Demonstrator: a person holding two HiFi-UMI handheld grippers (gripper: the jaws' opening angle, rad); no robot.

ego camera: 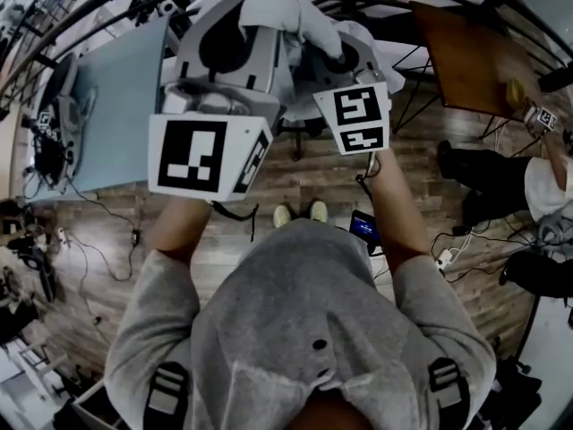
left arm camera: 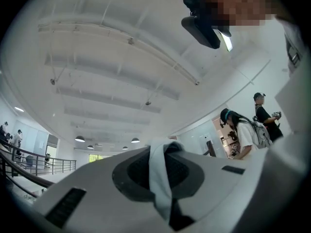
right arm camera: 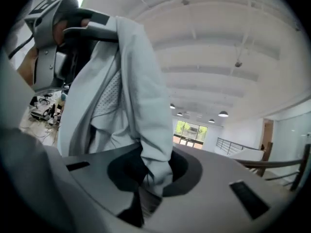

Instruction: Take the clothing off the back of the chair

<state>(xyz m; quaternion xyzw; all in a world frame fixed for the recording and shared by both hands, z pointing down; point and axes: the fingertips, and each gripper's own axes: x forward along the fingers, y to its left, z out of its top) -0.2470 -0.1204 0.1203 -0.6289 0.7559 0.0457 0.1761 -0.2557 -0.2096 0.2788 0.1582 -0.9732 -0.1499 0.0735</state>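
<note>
Left arm: Your left forearm (ego camera: 175, 227) comes out of the grey sleeve and reaches forward. It holds the left gripper (left arm camera: 163, 159) raised, with its nose tipped a little up toward the ceiling.
Right arm: Your right forearm (ego camera: 398, 218) stretches forward beside it and carries the right gripper (right arm camera: 150, 164) roughly level.
Left gripper grip: Its jaws are clenched almost together on a narrow fold of the clothing (right arm camera: 131, 81). The pale strip runs between them and back toward the camera.
Right gripper grip: Its jaws are drawn in on a thicker bunch of the same clothing. The cloth fills the gap and the pads press on it.
Where the clothing is: You hold it up in front of you, slung between the two grippers. In the right gripper view it hangs from the left gripper, high at the upper left, down into the right gripper's jaws, with the ceiling behind it. In the head view it lies bunched over both gripper noses, above the wooden floor (ego camera: 295, 177), between a light blue table (ego camera: 116, 106) and a brown table (ego camera: 466, 52). You cannot tell from these views whether any part of it touches a chair.
Count, held things: two grippers, each with one marker cube (ego camera: 201, 155) (ego camera: 356, 116), and one piece of clothing shared between them.
Count, bystanders: two standing people (left arm camera: 238, 130) (left arm camera: 265, 113) in the left gripper view, and one seated person (ego camera: 501, 177) at the right edge of the head view.
</note>
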